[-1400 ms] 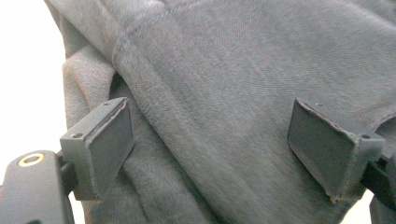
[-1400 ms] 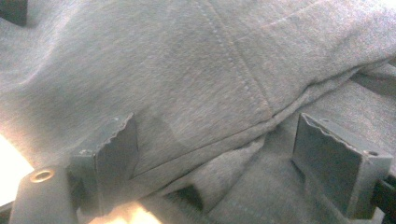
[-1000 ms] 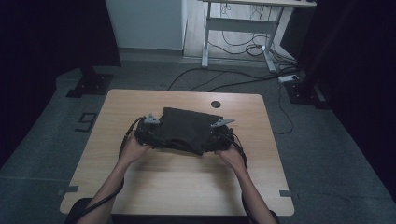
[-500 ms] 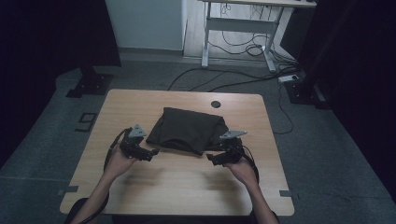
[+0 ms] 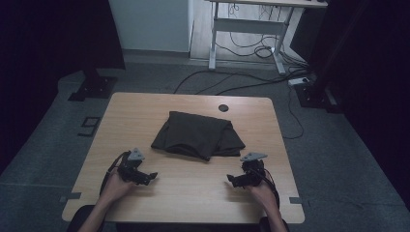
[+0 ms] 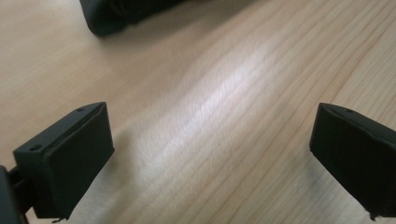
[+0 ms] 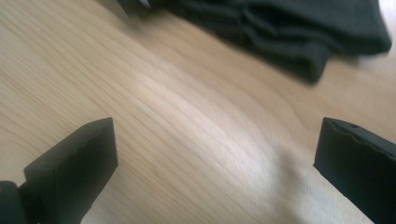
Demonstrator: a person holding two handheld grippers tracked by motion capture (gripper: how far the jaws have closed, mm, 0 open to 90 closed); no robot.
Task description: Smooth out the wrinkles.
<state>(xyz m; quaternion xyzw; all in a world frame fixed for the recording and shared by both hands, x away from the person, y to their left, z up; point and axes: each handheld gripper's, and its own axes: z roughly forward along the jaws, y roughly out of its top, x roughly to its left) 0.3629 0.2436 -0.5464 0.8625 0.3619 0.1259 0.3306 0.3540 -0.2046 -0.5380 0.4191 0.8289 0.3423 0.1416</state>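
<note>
1. A dark olive-black folded cloth garment [image 5: 198,135] lies in a neat bundle on the light wooden table [image 5: 193,193], at its middle and a little toward the far edge; a small round black grommet [image 5: 223,108] sits in the tabletop just beyond it.

2. The left claw [image 5: 151,176] rests low over the near-left part of the table, jaws spread wide with nothing between them; in the left gripper view only bare wood grain lies in the gap, and a corner of the folded garment [image 6: 126,14] shows at the top edge, ahead and apart from the jaws.

3. The right claw [image 5: 230,181] hovers over the near-right part, likewise gaping and empty; in the right gripper view the stacked edge of the garment [image 7: 280,32] runs across the top, forward of the jaws and clear of them.

4. The relation that counts: the bundle lies away from the person, between the two claws and ahead of both, its long axis running left to right across the table; neither claw touches it, and the two look about equally near; any next hold would likely call for both to reach forward to the near edge.

5. Cables and a desk frame occupy the grey floor [image 5: 338,145] behind.
</note>
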